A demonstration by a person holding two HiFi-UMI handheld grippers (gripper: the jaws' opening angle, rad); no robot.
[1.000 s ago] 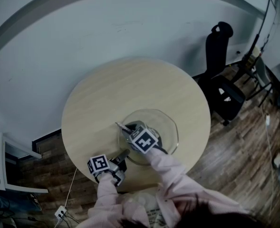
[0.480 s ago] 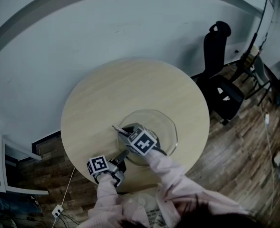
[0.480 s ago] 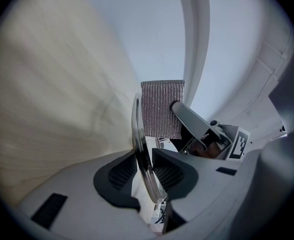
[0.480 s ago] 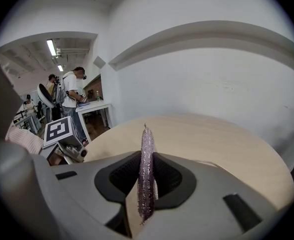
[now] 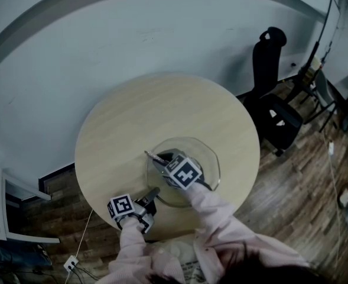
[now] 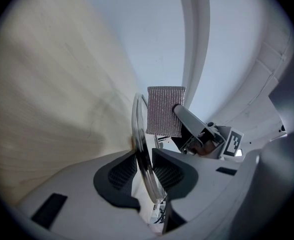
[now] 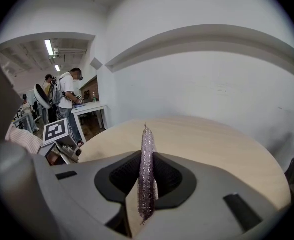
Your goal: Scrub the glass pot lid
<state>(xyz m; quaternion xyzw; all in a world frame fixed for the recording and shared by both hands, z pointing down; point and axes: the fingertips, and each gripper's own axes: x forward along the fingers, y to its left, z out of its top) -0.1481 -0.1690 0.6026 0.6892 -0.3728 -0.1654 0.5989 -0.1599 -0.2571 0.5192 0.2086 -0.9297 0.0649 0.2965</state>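
Note:
The glass pot lid (image 5: 206, 158) lies on the round wooden table (image 5: 162, 105), toward its near side. My left gripper (image 5: 152, 193) is shut on the lid's near-left rim; in the left gripper view the rim (image 6: 143, 154) runs edge-on between the pads. My right gripper (image 5: 159, 159) reaches over the lid's left part and is shut on a silvery mesh scrub pad (image 7: 146, 174). From the left gripper view the flat pad (image 6: 165, 111) hangs over the lid, with the right gripper (image 6: 179, 110) behind it. The lid's knob is hidden under the right gripper.
A black chair (image 5: 275, 102) stands right of the table, near the white wall (image 5: 73, 52). White furniture (image 5: 14, 209) sits on the wooden floor at left. In the right gripper view, people (image 7: 67, 96) stand at a desk far behind the left gripper's marker cube (image 7: 56, 131).
The right gripper with the scrub pad slid a little left over the lid, then back right. The left gripper and the lid stayed put.

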